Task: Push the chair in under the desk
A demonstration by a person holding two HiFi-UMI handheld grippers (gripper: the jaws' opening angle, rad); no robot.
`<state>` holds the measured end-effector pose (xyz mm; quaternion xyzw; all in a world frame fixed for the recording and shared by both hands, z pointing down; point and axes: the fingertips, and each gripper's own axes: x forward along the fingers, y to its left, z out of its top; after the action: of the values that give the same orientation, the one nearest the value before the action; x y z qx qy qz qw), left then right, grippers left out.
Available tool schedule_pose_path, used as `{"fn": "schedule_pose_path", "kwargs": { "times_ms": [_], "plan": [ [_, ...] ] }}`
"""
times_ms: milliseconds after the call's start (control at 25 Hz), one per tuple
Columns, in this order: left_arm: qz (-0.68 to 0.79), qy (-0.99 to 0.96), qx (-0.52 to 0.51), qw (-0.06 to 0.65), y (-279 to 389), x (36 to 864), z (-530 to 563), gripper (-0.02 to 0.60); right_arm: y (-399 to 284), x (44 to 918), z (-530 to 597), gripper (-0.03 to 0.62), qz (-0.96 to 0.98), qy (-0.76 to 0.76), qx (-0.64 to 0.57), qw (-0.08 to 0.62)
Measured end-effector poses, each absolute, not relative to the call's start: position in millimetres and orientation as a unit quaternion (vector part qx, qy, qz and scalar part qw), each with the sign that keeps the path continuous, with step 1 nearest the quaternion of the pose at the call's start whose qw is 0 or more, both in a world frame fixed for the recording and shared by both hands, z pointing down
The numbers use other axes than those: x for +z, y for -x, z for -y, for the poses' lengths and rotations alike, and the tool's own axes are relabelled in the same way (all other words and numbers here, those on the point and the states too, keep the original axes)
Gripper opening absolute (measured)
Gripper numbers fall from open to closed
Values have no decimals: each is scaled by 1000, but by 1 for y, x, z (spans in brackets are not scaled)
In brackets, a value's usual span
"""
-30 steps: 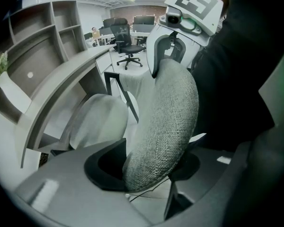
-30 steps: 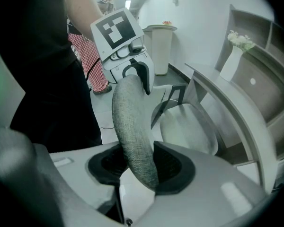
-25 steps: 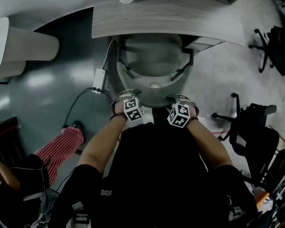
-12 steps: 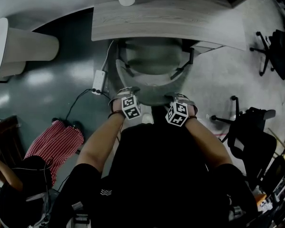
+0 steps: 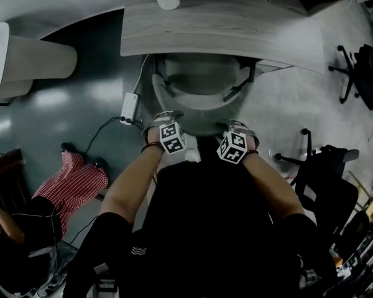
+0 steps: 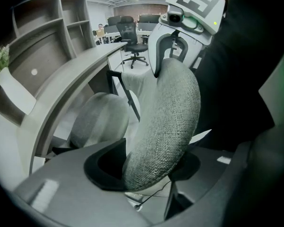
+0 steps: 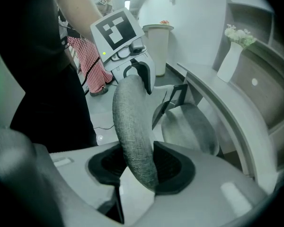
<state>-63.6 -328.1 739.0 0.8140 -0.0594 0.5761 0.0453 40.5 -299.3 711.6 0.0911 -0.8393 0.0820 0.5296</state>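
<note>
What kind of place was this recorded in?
Most likely an open-plan office: a curved wooden desk, black swivel chairs standing nearby, and more desks with monitors in the background.

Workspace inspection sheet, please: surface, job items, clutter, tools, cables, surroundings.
Surface: grey wood-grain desk, curved front edge, most of the visible top bare.
Job's things: grey fabric chair, front of the seat already under the desk edge, backrest still outside it.
Clutter: white vase with flowers on the desk.
Grippers: left tool and right tool each closed on the chair's backrest rim.
Cables: black cable across the floor to a white power strip beside the chair.
Surroundings: black office chairs at right, a person in red checked trousers at left.
</note>
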Motion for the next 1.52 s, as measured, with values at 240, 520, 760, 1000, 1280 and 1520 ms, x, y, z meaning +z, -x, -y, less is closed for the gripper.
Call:
{"fn": "schedule_pose_path", "kwargs": {
  "times_ms": [240, 520, 760, 1000, 1280, 1520],
  "plan": [
    [65, -814, 576, 42, 63, 743, 351, 227, -42, 713, 322, 155, 840, -91, 80, 529],
    [69, -814, 575, 42, 57, 741, 375, 227, -48, 712, 346, 155, 841, -91, 77, 529],
    [70, -812, 578, 47, 55, 742, 394, 228, -50, 713, 365, 155, 842, -90, 74, 526],
    [67, -812, 577, 49, 49, 747, 398, 229, -55, 716, 371, 155, 844, -80, 69, 525],
    [68, -811, 578, 56, 51, 747, 399, 236, -54, 717, 370, 155, 849, -62, 67, 520],
    [85, -812, 574, 63, 50, 746, 401, 249, -55, 716, 370, 155, 849, -51, 66, 522]
  ]
}}
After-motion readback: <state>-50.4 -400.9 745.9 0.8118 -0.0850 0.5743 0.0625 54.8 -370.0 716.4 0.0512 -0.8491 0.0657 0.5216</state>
